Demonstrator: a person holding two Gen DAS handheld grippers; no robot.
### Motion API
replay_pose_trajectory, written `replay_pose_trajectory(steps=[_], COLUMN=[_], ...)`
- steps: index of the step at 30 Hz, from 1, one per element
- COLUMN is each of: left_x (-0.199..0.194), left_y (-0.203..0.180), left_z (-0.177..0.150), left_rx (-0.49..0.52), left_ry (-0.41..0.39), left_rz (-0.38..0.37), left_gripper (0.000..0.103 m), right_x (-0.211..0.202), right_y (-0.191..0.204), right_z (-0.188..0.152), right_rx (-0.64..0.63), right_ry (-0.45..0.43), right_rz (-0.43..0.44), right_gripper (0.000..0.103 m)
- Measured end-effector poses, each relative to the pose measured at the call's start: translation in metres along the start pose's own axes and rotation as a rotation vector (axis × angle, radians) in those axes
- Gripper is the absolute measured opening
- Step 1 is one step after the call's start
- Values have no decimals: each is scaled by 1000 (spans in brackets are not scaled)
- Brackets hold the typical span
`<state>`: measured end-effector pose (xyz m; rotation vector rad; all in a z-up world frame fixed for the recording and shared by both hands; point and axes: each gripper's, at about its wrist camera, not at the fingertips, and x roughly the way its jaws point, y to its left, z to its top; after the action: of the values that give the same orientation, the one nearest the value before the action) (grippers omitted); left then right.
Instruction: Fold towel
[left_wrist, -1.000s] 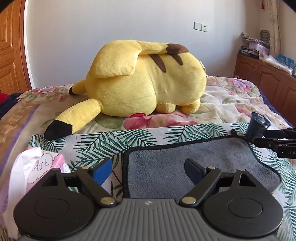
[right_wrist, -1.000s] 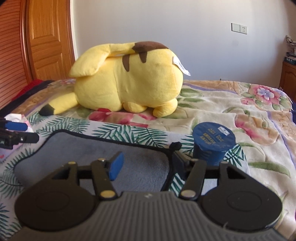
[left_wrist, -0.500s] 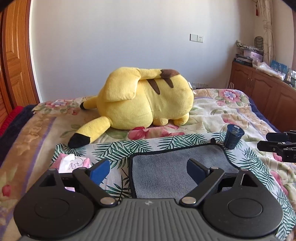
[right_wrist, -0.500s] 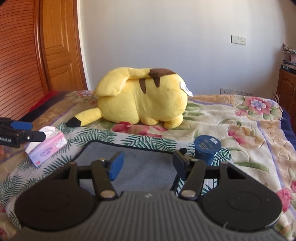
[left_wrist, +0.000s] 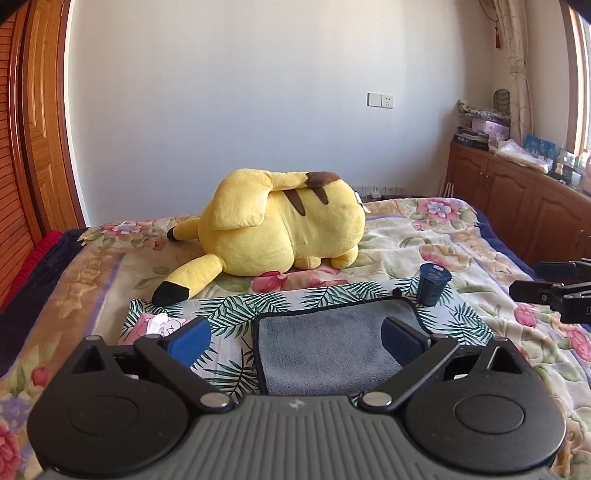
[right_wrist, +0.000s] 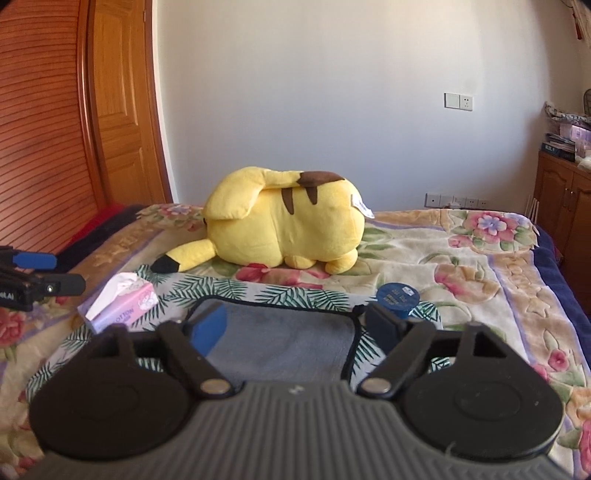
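A grey towel (left_wrist: 325, 339) with a dark hem lies flat on a palm-leaf cloth (left_wrist: 295, 295) on the bed. It also shows in the right wrist view (right_wrist: 280, 339). My left gripper (left_wrist: 295, 338) is open and empty, held above the towel's near left part. My right gripper (right_wrist: 295, 328) is open and empty, above the towel's near right part. Each gripper appears at the edge of the other's view: the right one (left_wrist: 554, 291), the left one (right_wrist: 40, 277).
A large yellow plush toy (left_wrist: 280, 232) lies behind the cloth. A dark blue cup (left_wrist: 432, 284) stands at the towel's far right corner. A pink tissue pack (right_wrist: 122, 302) lies left of the towel. Wooden cabinets (left_wrist: 517, 199) stand right, a door (right_wrist: 118, 110) left.
Both grippers have pulled back and risen away from the towel, so more of the bed and room shows. Both stay open. The towel has not moved.
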<state>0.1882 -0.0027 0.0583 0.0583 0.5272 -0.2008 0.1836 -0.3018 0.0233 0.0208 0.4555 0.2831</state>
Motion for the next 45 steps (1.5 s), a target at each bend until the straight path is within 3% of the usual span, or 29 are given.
replay_pose_trajectory(steps=[3, 23, 45], left_x=[-15, -96, -125], left_y=[-2, -27, -37], left_z=[-1, -38, -112], left_rx=[4, 82, 74], left_ry=[-12, -57, -7], left_rz=[-6, -13, -7], left_gripper=[81, 84, 84], right_x=[-7, -67, -105], right_y=[1, 25, 57], right_z=[-4, -41, -88], right_rx=[23, 17, 22], right_ry=[2, -2, -8], right_rz=[7, 5, 12], right_gripper=[103, 103, 103])
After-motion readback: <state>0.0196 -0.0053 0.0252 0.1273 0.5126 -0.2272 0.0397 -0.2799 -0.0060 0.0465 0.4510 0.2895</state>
